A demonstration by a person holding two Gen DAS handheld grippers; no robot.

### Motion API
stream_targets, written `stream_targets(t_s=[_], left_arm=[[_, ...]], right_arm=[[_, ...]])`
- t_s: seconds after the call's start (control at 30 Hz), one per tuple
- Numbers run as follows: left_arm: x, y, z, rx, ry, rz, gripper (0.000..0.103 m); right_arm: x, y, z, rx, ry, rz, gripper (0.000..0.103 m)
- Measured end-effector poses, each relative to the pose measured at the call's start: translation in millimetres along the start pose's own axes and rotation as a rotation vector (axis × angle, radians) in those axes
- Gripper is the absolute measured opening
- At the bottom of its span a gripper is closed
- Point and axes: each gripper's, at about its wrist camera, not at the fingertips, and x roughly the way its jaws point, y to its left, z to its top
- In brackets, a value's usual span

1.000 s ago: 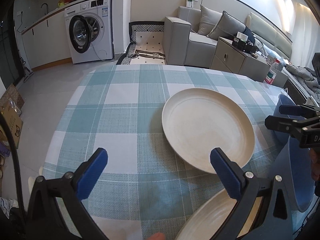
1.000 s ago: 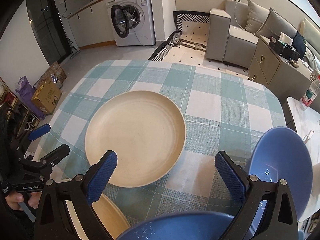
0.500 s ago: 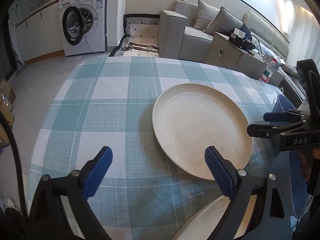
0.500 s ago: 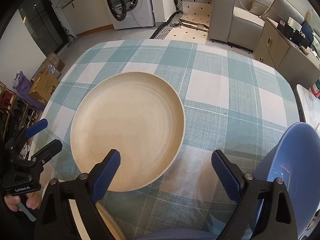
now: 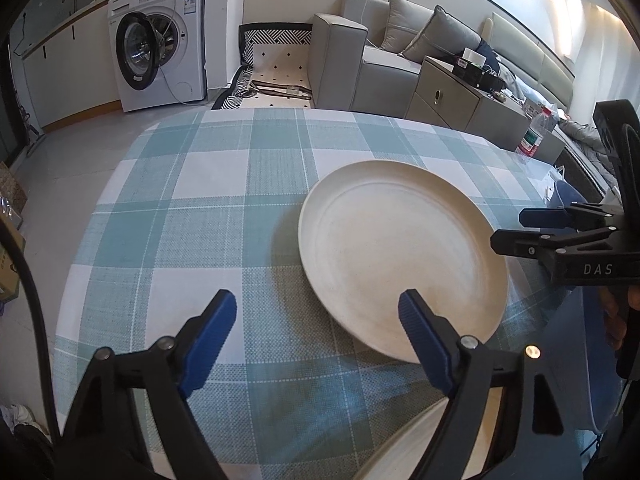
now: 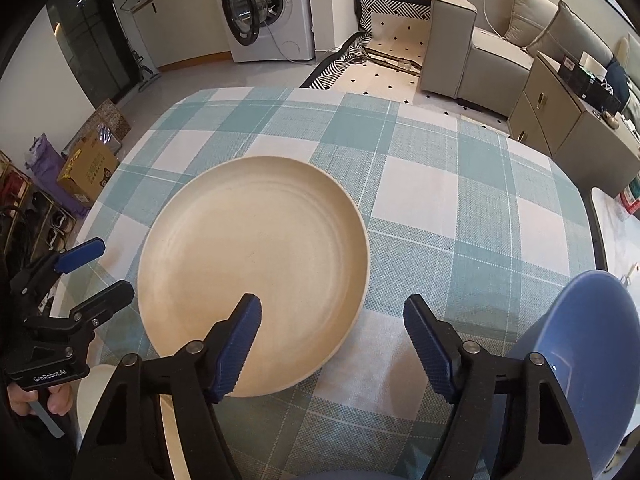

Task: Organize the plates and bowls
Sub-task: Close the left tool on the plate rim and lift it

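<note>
Round cream plate (image 6: 256,264) — woven checked cloth (image 6: 440,208).

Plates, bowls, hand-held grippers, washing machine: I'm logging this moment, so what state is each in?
Large cream plate: flat on the checked tablecloth, empty, ungripped.
Second cream plate: at the near table edge, mostly hidden.
Blue bowl: tilted, empty.
Left hand-held gripper: open, jaws just closing, nothing between them.
Right hand-held gripper: open, jaws just closing, over the large plate's near rim.
Washing machine: door open.
</note>
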Motion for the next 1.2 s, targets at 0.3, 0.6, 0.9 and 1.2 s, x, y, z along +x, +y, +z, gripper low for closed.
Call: stream_targets(t_s=[0.3, 0.6, 0.9, 1.2], left_arm=[[15, 1, 0, 0.001, 0.047, -0.005, 0.063], [27, -6, 0, 0.051, 0.098, 0.021, 0.041], [28, -20, -1, 0.131, 0.101, 0.033, 0.025], [24, -19, -1, 0.132, 0.085, 0.052, 0.025]], right_arm=[[20, 6, 4, -0.040, 0.060, -0.010, 0.063], [30, 7, 5, -0.063, 0.081, -0.021, 0.049], [30, 7, 5, -0.070, 0.071, -0.030, 0.047], [26, 9, 3, -0.073, 0.035, -0.013, 0.047]])
